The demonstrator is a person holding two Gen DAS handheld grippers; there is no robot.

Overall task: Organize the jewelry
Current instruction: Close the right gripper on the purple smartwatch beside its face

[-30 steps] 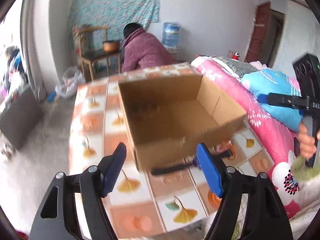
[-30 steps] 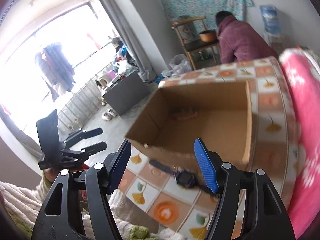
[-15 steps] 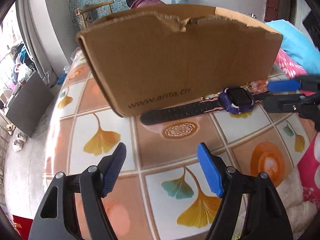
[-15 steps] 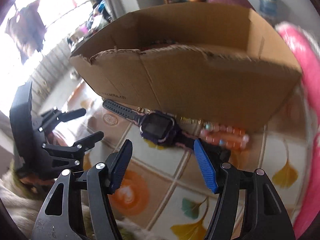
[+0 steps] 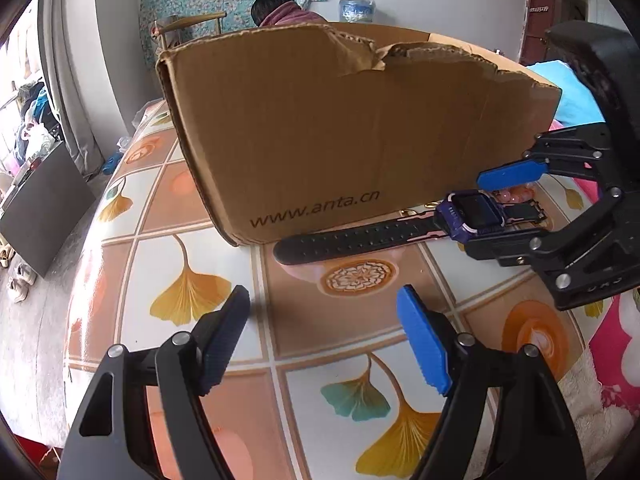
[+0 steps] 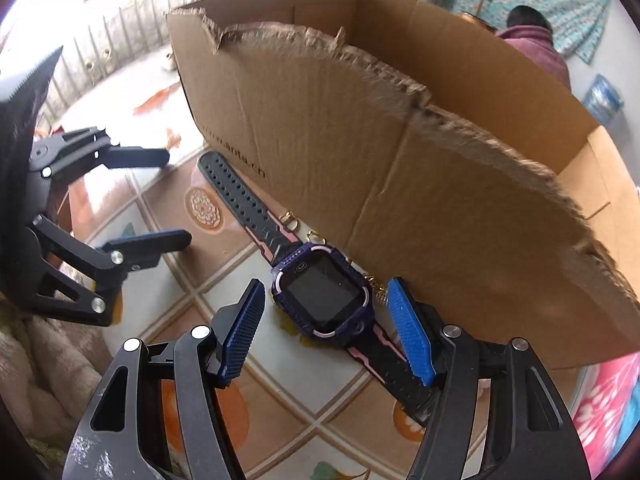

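Smartwatch (image 6: 326, 294) flat on the tiled worktop (image 5: 192, 240) beside a cardboard box (image 5: 340, 132), between the right gripper (image 6: 326, 330)'s spread jaws, untouched; left gripper (image 5: 322, 340) spread, empty.

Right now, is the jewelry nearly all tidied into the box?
Not yet. The purple square-faced watch lies on the table beside the brown cardboard box, between the right hand-held gripper's open jaws, not gripped. Gold chain bits and pink beads remain outside.
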